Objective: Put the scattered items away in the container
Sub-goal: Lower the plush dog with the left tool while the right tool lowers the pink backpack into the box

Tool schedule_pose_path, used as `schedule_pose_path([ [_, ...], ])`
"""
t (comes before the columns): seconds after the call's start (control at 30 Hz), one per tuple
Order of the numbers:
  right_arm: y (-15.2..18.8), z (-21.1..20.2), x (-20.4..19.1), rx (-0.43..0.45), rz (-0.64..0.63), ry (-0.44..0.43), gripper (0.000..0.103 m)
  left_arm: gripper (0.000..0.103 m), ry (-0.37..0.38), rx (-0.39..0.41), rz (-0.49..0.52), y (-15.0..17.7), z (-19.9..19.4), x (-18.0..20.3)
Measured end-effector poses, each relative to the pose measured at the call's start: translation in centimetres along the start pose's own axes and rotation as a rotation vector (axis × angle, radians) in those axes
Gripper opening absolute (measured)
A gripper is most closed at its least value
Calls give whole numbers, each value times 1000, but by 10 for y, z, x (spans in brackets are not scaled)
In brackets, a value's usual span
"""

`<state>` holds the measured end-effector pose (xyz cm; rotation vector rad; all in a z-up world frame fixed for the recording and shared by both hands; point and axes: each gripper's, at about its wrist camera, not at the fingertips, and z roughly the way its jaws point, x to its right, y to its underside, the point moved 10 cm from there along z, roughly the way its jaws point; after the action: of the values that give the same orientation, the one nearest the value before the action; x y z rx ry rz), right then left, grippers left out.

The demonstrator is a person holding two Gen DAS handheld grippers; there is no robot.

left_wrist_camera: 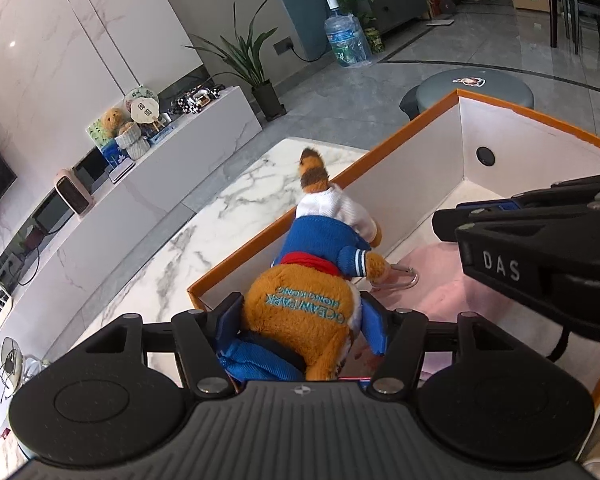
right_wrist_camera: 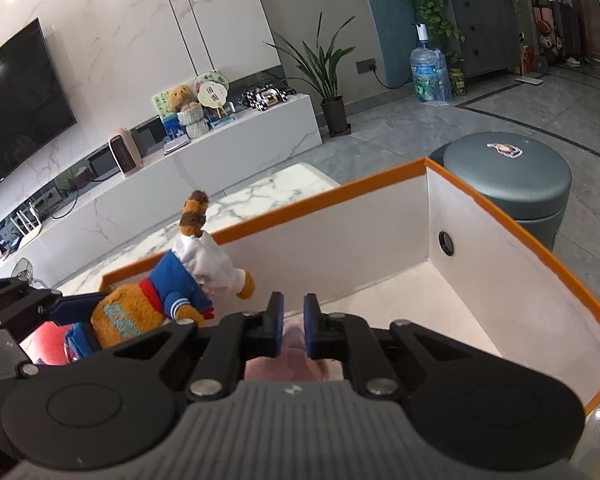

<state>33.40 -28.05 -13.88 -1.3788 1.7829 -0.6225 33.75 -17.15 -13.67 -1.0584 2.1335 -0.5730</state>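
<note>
The left gripper (left_wrist_camera: 300,320) had its jaws clamped on a plush toy (left_wrist_camera: 320,280) over the orange-rimmed box (left_wrist_camera: 520,110). The right gripper (right_wrist_camera: 293,330) hung inside the box above a pink cloth (right_wrist_camera: 296,364), its jaws slightly apart and holding nothing.

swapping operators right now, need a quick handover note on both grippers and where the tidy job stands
Left gripper: shut on the orange plush toy in blue and white clothes, held over the near corner of the orange-rimmed white cardboard box.
Right gripper: jaws nearly closed, a narrow gap showing, holding nothing, hovering inside the box above the pale pink soft item.
Done: the pink item lies on the box floor.
Left: lower and release the plush toy into the box. Other scattered items, if any, are out of view.
</note>
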Motion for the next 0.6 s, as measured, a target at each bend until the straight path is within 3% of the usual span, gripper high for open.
schedule_pose_path([
  [0.23, 0, -1, -1, 12, -22, 15, 15, 73, -7, 19, 10, 0, 0, 2],
  [0.37, 1, -3, 2, 19, -12, 22, 16, 81, -28, 45, 24, -2, -5, -1],
  [0.43, 2, -4, 4, 23, 4, 26, 25, 81, -33, 58, 22, -3, -8, -1],
  [0.53, 3, -7, 9, 35, 30, 32, 28, 81, -40, 85, 10, -6, -16, -3],
  [0.6, 2, -10, 12, 50, 43, 38, 29, 73, -35, 106, -7, -9, -21, -5],
])
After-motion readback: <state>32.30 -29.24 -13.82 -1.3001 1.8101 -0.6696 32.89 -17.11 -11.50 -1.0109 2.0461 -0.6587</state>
